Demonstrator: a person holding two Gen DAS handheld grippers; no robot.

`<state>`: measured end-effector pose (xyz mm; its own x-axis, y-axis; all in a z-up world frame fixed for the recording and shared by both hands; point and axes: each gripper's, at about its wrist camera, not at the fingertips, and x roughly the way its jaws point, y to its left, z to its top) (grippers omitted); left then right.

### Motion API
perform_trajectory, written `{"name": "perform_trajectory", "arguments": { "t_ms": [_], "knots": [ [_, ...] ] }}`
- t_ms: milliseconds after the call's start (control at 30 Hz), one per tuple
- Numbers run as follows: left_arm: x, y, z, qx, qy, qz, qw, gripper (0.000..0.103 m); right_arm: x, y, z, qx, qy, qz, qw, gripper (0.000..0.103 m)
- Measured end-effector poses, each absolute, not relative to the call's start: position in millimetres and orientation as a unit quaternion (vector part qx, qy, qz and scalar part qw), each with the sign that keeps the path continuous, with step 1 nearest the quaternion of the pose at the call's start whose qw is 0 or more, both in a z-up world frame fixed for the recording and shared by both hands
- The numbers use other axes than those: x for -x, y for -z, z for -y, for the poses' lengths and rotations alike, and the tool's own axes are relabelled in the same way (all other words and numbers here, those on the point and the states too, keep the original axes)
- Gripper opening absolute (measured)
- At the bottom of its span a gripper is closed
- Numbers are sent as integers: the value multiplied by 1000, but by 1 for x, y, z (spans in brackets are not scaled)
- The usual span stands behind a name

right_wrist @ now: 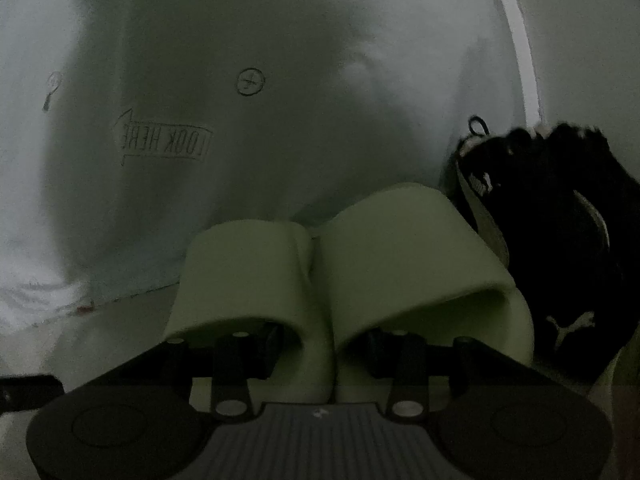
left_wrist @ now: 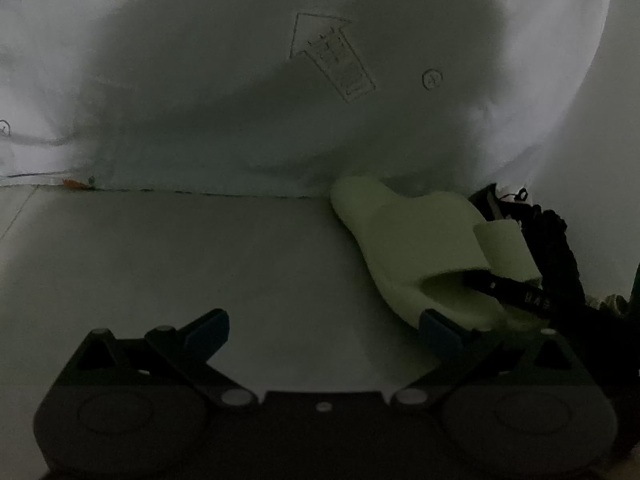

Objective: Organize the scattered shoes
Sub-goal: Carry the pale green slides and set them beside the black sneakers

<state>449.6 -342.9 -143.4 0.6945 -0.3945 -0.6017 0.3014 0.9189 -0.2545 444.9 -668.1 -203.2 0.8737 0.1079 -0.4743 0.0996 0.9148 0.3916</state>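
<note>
Right gripper (right_wrist: 324, 340) pinches both green slippers (right_wrist: 348, 264) mid-frame — left gripper (left_wrist: 324, 330) wide open, empty — one could slip free.

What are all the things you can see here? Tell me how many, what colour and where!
Slippers: two, pale green, side by side on the floor, toes toward the white sheet.
Sneaker: one, black with a white cat logo, just right of the slippers, against the sheet.
White sheet: one, white with a printed arrow and small orange carrots, hanging behind the shoes.
Floor: pale, bare on the left of the slippers.
Right tool: one, black, a finger reaching into the opening of each slipper, so the inner sides of both sit between its fingers; whether it is squeezing them cannot be told.
Left tool: one, black with blue pads, open, holding nothing, its right finger close to the nearer slipper.
</note>
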Motion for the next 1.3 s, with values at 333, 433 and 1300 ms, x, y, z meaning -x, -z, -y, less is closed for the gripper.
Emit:
{"name": "perform_trajectory", "arguments": {
  "t_ms": [333, 433, 1300],
  "knots": [
    [-442, 134, 337, 62, 189, -343, 918, 103, -446, 201, 659, -167, -27, -266, 949, 68],
    [-439, 130, 330, 71, 190, -344, 917, 103, -446, 197, 649, -99, -54, -290, 950, 81],
    [-401, 98, 304, 56, 171, -301, 937, 103, -433, 195, 569, 116, 140, -293, 939, 85]
  ]
}}
